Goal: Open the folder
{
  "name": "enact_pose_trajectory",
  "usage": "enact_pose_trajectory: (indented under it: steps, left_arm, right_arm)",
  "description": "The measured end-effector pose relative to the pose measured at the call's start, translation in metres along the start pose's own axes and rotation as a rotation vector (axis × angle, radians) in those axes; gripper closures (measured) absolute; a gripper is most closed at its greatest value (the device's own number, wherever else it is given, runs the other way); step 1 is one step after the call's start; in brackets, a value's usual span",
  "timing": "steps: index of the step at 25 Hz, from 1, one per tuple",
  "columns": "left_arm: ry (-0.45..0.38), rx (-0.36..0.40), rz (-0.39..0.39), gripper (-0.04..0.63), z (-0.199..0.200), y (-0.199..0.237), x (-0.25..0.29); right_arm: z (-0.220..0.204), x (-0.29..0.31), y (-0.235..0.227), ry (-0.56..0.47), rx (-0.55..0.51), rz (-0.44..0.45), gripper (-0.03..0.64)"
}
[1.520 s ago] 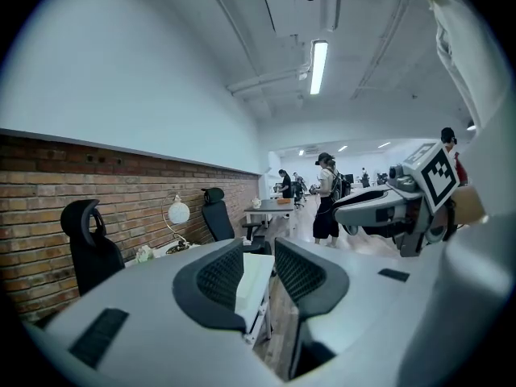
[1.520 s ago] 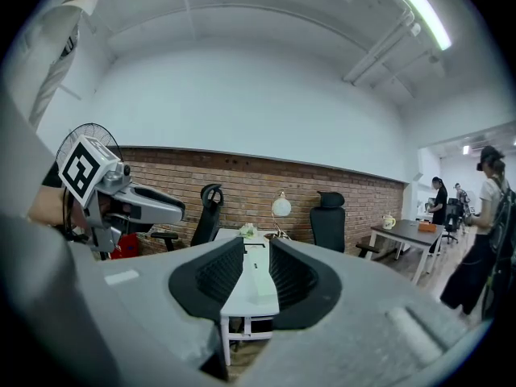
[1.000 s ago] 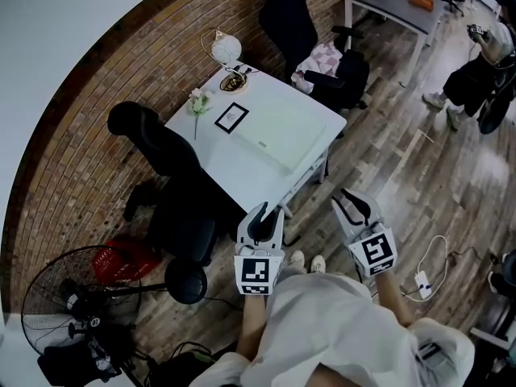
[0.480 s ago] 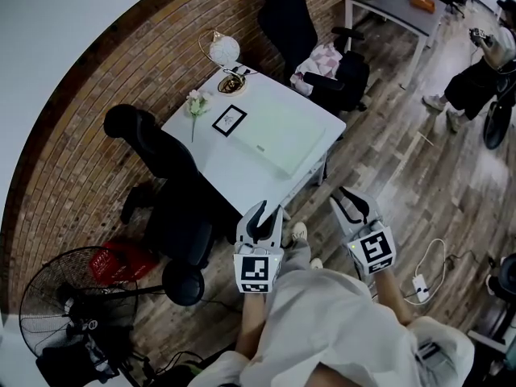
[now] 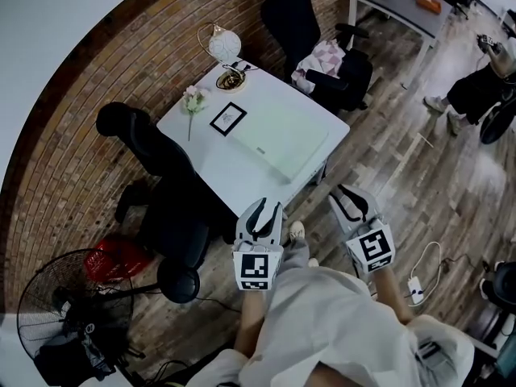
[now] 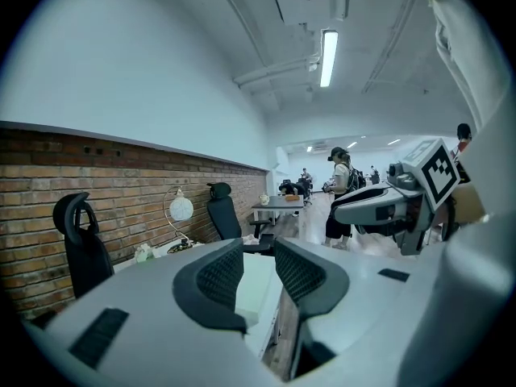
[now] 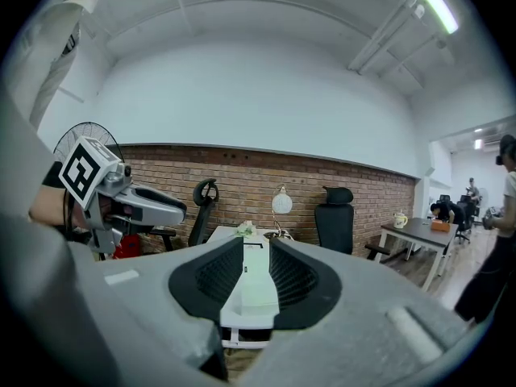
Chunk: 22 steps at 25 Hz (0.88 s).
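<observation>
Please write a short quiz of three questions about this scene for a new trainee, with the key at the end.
1. True or false: the left hand-held gripper is shut on the folder.
2. What is beside the folder on the white table? A) a framed picture B) a laptop C) a kettle
3. Fill in the missing word: the jaws of the right hand-held gripper stand ____, with nothing held between them.
Key: 1 false; 2 A; 3 apart.
</observation>
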<state>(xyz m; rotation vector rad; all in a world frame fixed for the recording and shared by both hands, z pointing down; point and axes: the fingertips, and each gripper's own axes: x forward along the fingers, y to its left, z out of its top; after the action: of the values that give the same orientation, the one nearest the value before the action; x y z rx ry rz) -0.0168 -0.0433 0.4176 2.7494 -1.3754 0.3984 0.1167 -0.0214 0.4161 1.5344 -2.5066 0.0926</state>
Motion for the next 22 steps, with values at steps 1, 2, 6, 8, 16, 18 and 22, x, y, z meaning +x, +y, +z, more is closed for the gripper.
enact_pose_trajectory:
  steps: [1,2,6,8,16,18,22]
  left_arm:
    - [0.003,-0.003,-0.001,0.474,-0.001,0.003,0.003]
    - [0.007,-0.006,-0.002,0.474,-0.002,0.006,0.007]
    - [0.017,-0.014,-0.007,0.474,-0.004,0.019,0.022]
    - [0.024,-0.019,-0.009,0.474,-0.006,0.025,0.030]
    - [0.052,-0.041,-0.024,0.474,-0.017,0.050,0.061]
    - [0.057,-0.051,-0.028,0.474,-0.020,0.059,0.068]
    - [0.075,-0.066,-0.037,0.474,-0.028,0.071,0.083]
  right_arm:
    - [0.000,0.004,-0.001,0.007,0.008,0.000,0.531]
    - [0.000,0.009,-0.002,0.012,0.009,0.001,0.531]
    - [0.000,0.028,-0.009,0.024,0.009,0.005,0.531]
    - [-0.001,0.038,-0.013,0.031,0.011,0.005,0.531]
    - [-0.009,0.077,-0.024,0.075,0.014,0.008,0.531]
    - [-0.010,0.088,-0.026,0.091,0.010,0.008,0.531]
    - [-0.016,0.106,-0.029,0.126,0.006,0.009,0.531]
